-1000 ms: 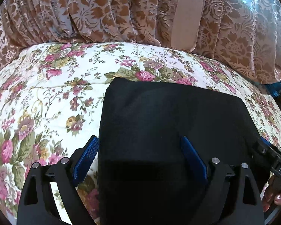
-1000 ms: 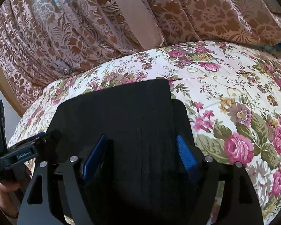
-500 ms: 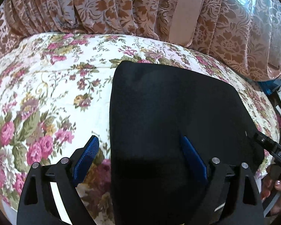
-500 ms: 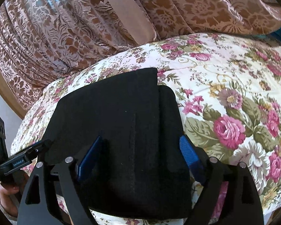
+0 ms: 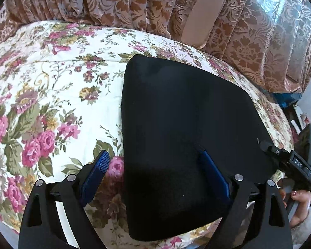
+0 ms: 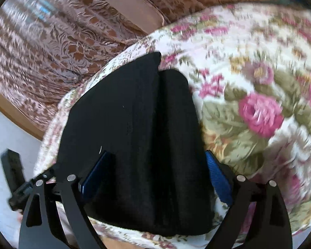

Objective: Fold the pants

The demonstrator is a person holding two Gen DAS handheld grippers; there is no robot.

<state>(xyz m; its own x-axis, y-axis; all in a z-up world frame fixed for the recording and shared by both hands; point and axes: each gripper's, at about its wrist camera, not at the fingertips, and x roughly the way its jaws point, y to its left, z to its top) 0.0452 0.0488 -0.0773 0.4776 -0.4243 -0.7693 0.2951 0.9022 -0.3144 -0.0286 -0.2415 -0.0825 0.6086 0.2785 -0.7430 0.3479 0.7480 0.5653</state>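
The black pants (image 5: 186,124) lie folded into a flat, thick rectangle on the floral bedspread (image 5: 51,95). My left gripper (image 5: 153,157) hovers open over their near left edge: one blue pad (image 5: 97,166) is above the bedspread, the other above the cloth. In the right wrist view the pants (image 6: 134,124) show a stepped fold along their right side. My right gripper (image 6: 157,155) straddles their near right part with its jaws opening. The cloth lies between the pads, which do not press on it. The picture is blurred.
Brown patterned curtains (image 5: 248,31) hang behind the bed. The bed's near edge runs just below the pants. A person's hand (image 5: 300,197) holds the other gripper (image 5: 288,159) at the right. Blue items (image 5: 286,99) lie beside the bed's far right corner.
Both cameras have drawn back towards the bed's near edge, so the whole folded pants show. The right gripper has rolled and its jaws have widened. The left jaws keep the same width.
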